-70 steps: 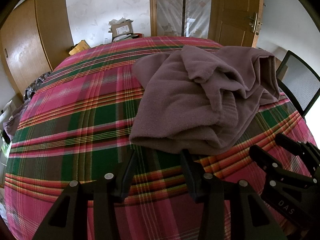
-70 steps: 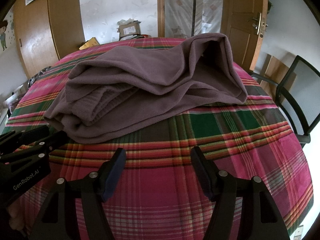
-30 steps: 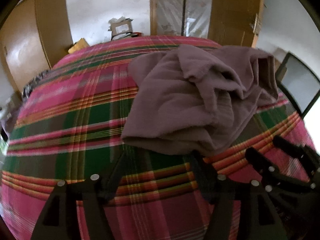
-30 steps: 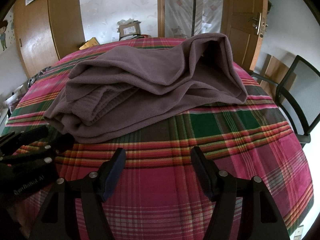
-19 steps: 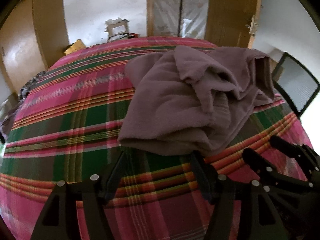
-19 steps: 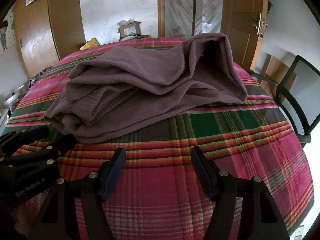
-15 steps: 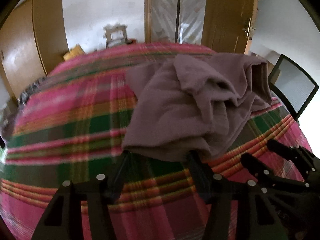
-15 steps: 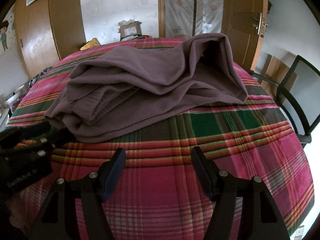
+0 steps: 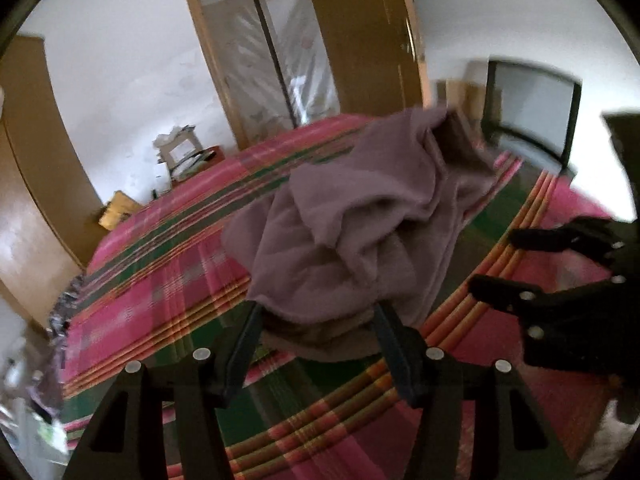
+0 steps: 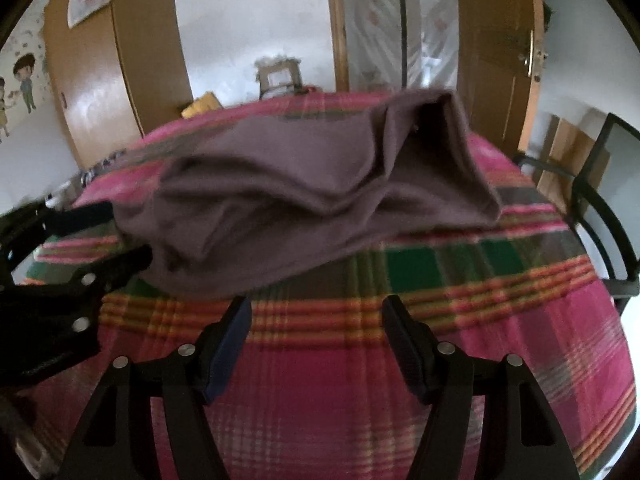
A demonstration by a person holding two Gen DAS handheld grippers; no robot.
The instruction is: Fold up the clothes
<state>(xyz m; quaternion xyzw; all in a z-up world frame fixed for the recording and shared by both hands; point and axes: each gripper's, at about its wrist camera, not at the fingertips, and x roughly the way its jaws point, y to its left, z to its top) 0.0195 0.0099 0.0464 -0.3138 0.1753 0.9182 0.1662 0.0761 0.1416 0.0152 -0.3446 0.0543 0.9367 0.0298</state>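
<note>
A crumpled mauve fleece garment (image 9: 360,232) lies in a heap on the plaid cloth. It also shows in the right wrist view (image 10: 320,200). My left gripper (image 9: 320,320) is open, its jaws on either side of the garment's near edge, which lies between them. My right gripper (image 10: 316,312) is open and empty, just short of the garment's front edge. Each gripper appears in the other's view: the right one (image 9: 560,268) at the right, the left one (image 10: 72,264) at the left, against the garment's left end.
The red, pink and green plaid cloth (image 10: 440,320) covers the whole surface. A black chair (image 10: 604,200) stands at the right. Wooden wardrobe doors (image 10: 96,68) and a door (image 10: 500,52) stand behind. Boxes and clutter (image 10: 276,76) sit past the far edge.
My left gripper has moved forward and tilted, so the garment's near edge now lies between its jaws. My right gripper has moved forward toward the garment. Both views are blurred by motion.
</note>
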